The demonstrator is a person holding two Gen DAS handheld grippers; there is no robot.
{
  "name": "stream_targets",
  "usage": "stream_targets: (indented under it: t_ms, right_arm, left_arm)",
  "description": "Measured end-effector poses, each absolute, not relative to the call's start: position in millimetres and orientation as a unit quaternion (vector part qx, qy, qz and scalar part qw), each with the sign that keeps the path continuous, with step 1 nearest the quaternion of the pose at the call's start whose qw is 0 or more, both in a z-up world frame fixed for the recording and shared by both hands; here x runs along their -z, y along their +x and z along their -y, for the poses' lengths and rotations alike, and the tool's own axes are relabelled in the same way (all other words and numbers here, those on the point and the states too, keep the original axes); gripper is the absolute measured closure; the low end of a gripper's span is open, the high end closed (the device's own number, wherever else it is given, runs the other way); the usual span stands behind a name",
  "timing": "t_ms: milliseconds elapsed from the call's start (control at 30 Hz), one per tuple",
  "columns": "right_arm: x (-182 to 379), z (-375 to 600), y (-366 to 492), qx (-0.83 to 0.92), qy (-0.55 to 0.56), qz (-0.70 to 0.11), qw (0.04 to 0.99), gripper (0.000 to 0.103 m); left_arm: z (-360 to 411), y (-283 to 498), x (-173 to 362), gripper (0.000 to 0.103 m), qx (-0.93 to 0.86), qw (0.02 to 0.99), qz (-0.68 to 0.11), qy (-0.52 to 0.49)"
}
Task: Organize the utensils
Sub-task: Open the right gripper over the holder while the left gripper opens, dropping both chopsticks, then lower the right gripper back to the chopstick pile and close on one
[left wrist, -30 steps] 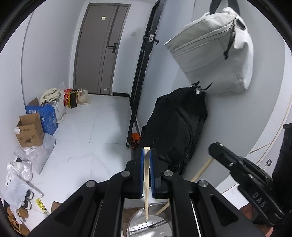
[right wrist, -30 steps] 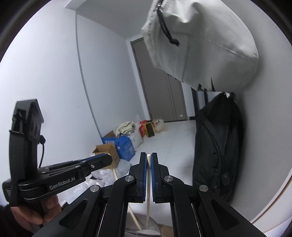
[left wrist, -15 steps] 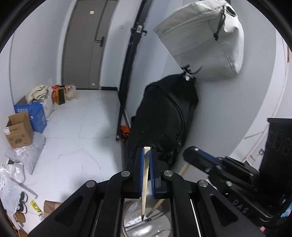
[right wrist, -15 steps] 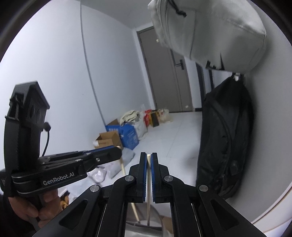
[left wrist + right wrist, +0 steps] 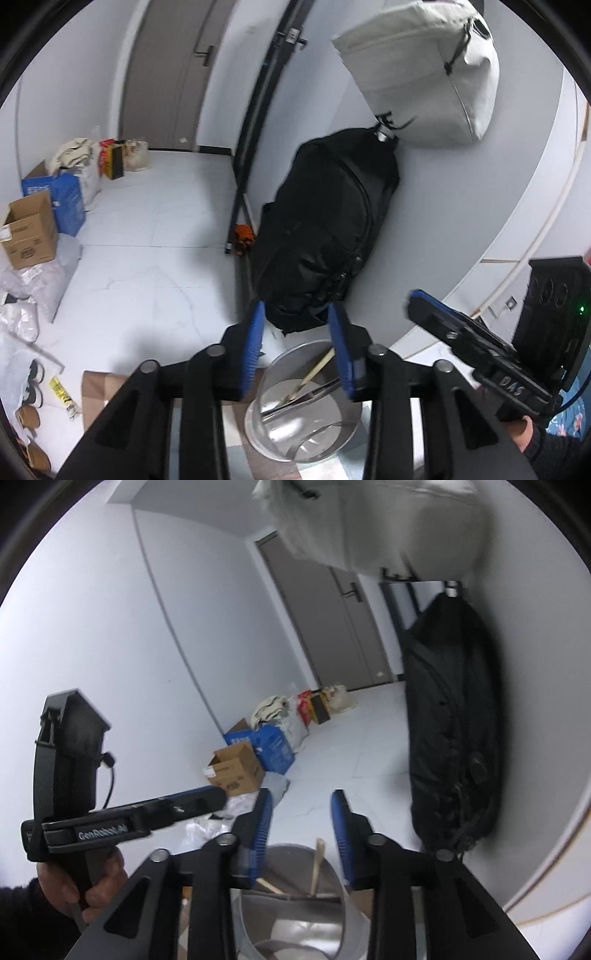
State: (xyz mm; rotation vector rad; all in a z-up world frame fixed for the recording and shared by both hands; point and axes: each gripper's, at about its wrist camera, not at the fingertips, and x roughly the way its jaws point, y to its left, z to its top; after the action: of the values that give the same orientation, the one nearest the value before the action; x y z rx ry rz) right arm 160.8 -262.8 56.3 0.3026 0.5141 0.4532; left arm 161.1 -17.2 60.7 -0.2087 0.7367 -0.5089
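Left wrist view: left gripper jaws spread wide, empty; right gripper likewise. Wooden chopsticks lean inside shiny steel round container directly below jaws. Risk: jaw clipping rim tips container; leaning chopsticks spill.

Left tool and right tool both gape, empty.
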Motion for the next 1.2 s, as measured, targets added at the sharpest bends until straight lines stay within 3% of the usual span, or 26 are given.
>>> stream_targets:
  t_ms: [67, 200, 700, 1200]
  right_arm:
    - [-56, 268, 154, -0.213, 0.152, -0.255, 0.931, 0.063]
    - [-54, 269, 135, -0.202, 0.157, -0.251, 0.934, 0.043]
    - [-57, 235, 66, -0.215, 0.130, -0.236, 0.939, 0.020]
    - [-25, 194, 36, -0.235, 0.080, -0.278, 0.928, 0.007]
  left_arm:
    - [13, 154, -62, 0.070, 0.227, 0.903, -0.352, -0.097]
    - [6, 139, -62, 0.065, 0.187, 0.914, -0.348, -0.098]
    - [-12, 77, -63, 0.025, 0.099, 0.949, -0.292, -0.064]
    - [-36, 50, -15, 0.018, 0.052, 0.947, -0.308, -0.074]
